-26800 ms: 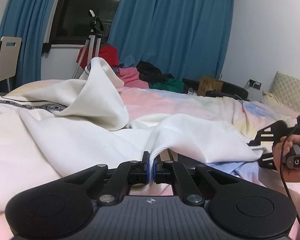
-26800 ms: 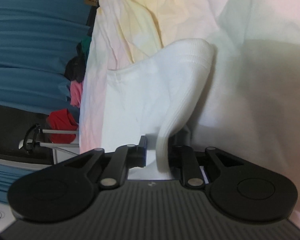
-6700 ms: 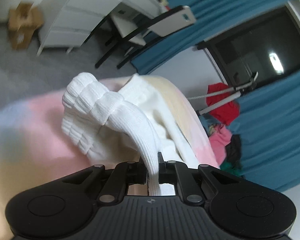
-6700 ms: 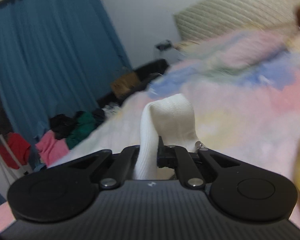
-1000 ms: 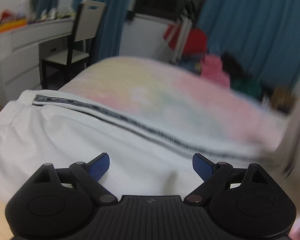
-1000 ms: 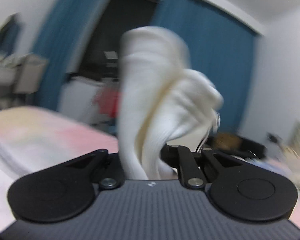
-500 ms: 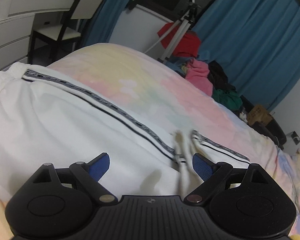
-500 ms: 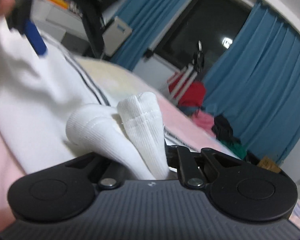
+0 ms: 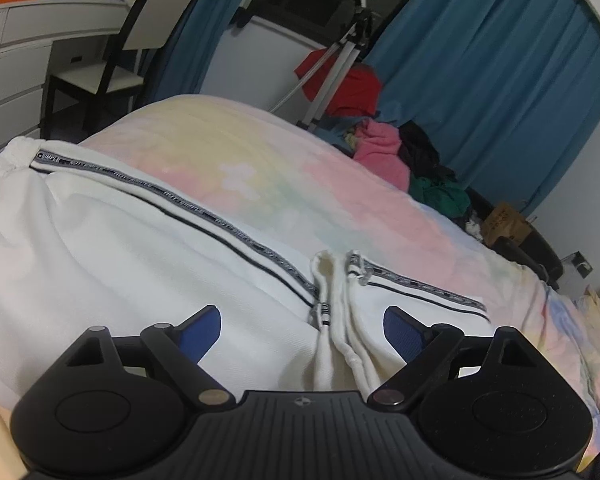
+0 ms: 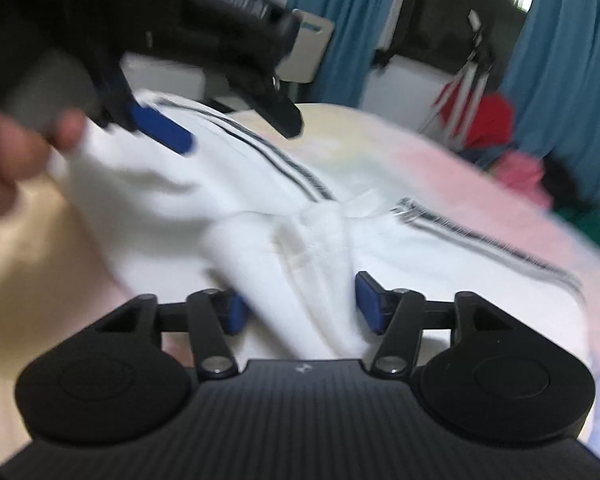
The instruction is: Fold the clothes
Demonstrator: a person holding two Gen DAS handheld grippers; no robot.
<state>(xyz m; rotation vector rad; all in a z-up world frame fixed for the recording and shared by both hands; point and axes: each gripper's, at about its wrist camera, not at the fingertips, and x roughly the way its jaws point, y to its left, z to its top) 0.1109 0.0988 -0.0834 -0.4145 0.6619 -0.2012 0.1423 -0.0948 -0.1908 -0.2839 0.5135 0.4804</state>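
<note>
Your right gripper (image 10: 300, 304): jaws opening, folded cuffs (image 10: 320, 240) loose between them | your left gripper (image 9: 302, 330): jaws spread wide, holding nothing | white trousers (image 9: 120, 248) on bed (image 9: 260, 168): stripe runs left-right, cuffs straight ahead, right nearer.

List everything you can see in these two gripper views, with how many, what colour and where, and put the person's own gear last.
white garment: one, white with dark striped trim, spread across the bed
cuffs: two, white ribbed, lying on the garment between the left gripper's fingers
bed cover: one, pastel pink, yellow and blue, under the garment
chair: one, dark frame with pale seat, beside the bed
dresser: one, white, left of the chair
curtains: blue, along the far wall
tripod: one, silver, by the window
clothes pile: red, pink, black and green, beyond the bed
cardboard box: one, brown, on the floor
left gripper: black, blue pads, open
right gripper: black, blue pads, jaws opening, cuffs between them
hand: one, at the left gripper's handle
</note>
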